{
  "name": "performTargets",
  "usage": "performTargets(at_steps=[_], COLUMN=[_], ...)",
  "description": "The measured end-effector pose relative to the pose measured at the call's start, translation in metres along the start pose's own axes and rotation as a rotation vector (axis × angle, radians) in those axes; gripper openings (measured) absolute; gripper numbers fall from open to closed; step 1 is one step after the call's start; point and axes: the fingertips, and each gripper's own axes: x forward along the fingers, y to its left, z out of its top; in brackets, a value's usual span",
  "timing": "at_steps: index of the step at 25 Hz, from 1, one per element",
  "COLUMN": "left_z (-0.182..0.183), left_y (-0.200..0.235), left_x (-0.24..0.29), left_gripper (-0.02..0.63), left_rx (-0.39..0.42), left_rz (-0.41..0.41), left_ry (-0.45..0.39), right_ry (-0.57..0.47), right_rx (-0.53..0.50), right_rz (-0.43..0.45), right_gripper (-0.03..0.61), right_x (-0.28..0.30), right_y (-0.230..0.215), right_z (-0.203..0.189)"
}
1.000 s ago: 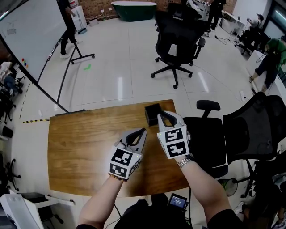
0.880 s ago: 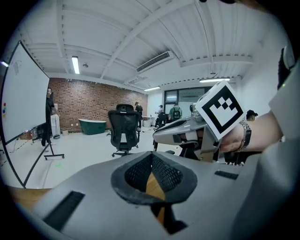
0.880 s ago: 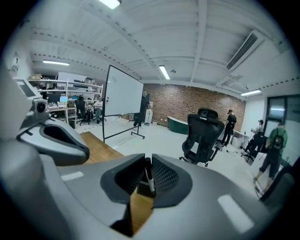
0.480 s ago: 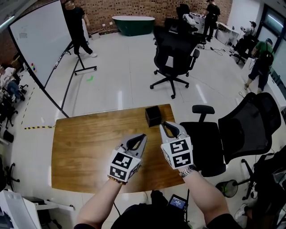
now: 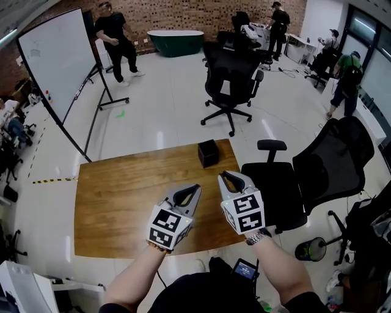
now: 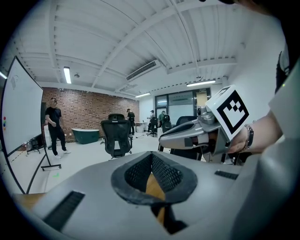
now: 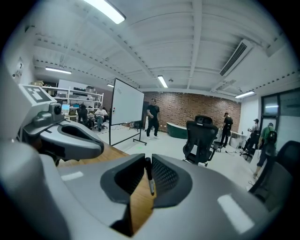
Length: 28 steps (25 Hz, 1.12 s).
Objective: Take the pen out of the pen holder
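The right gripper view alone shows the pen [image 7: 149, 177]: slim, dark, apparently pale toward one end, pinched between the right gripper [image 7: 147, 161] fingers. The head view shows the black pen holder [image 5: 208, 153] at the tabletop [image 5: 116, 195] far edge. The left gripper [image 6: 151, 158] fingers are pressed together, empty.

Bright, even indoor light, crisp at mid-distance.
Lit from ceiling strip lights [image 7: 105, 10]; pale glare streaks on glossy floor [image 5: 171, 104]; faint shadows; heavy fisheye bending with dark corners (gripper views especially); right gripper [image 7: 146, 164] soft up close.
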Motion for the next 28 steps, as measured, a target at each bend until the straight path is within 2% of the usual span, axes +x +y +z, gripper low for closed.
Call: performTargets(at_steps=[13, 28], left_z=[0.006, 0.011], left_y=[-0.029, -0.059], left_x=[-0.035, -0.032], left_gripper=[0.005, 0.005], left_rx=[-0.003, -0.016], left_rz=[0.001, 0.065], left_ry=[-0.005, 0.002], right_ry=[-0.047, -0.082], right_rx=[-0.004, 0.003], right_rz=[0.03, 0.127], right_gripper=[0.044, 0.044], right_x=[-0.053, -0.086], right_y=[0.026, 0.021], right_z=[0.012, 0.003])
